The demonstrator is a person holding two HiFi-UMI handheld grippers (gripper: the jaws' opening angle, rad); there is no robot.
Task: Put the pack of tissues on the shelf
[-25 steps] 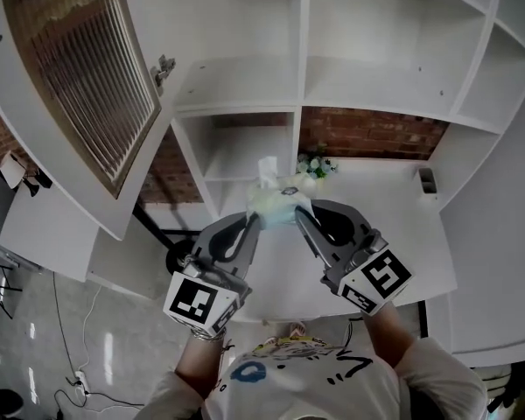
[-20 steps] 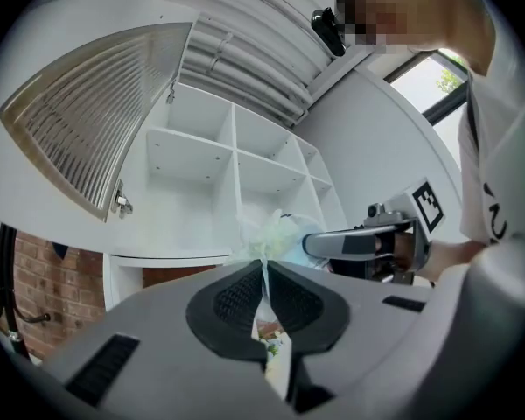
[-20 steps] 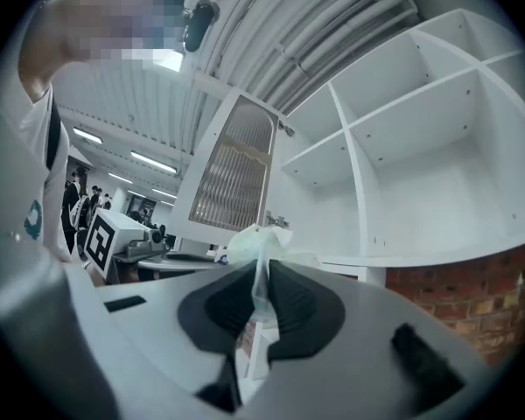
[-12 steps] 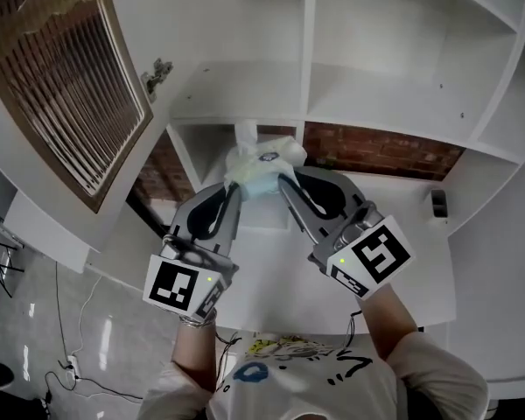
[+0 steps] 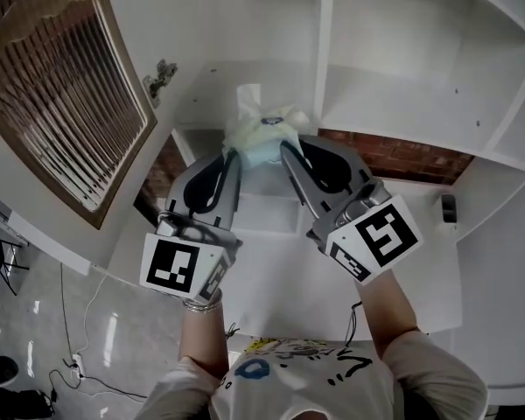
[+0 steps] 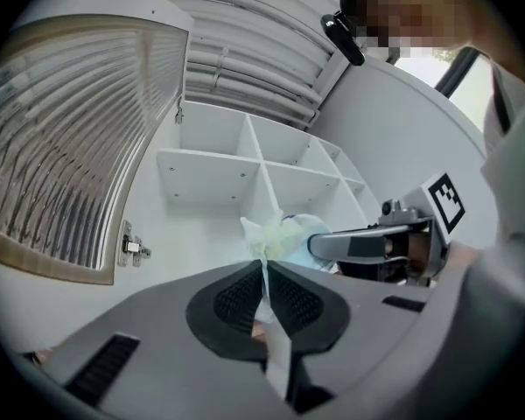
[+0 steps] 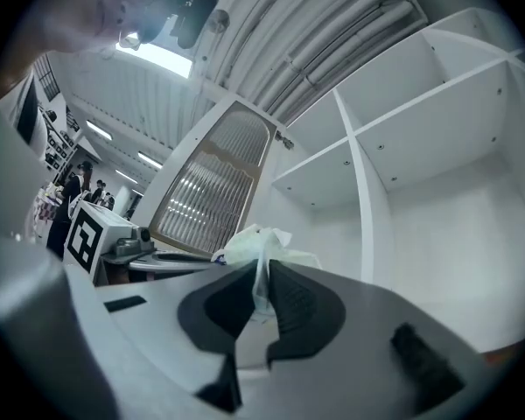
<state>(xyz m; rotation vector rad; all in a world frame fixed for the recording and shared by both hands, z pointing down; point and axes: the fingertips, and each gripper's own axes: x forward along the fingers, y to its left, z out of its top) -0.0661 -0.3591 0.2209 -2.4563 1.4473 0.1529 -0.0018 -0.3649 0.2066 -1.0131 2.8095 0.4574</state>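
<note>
My left fingers (image 5: 228, 171) and right fingers (image 5: 296, 170) each pinch the wrapper of the pack of tissues (image 5: 261, 135). It is held up at twelve o'clock, before the white shelf (image 5: 394, 110).

No readable text — print on the tissue pack (image 5: 262, 136) too blurred.

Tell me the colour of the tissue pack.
Pale green and light blue tissue pack, clearest in the head view.

Left claw (image 5: 234, 154) and right claw (image 5: 284, 147) flank tissue pack (image 5: 261, 136) before shelf (image 5: 394, 103).
</note>
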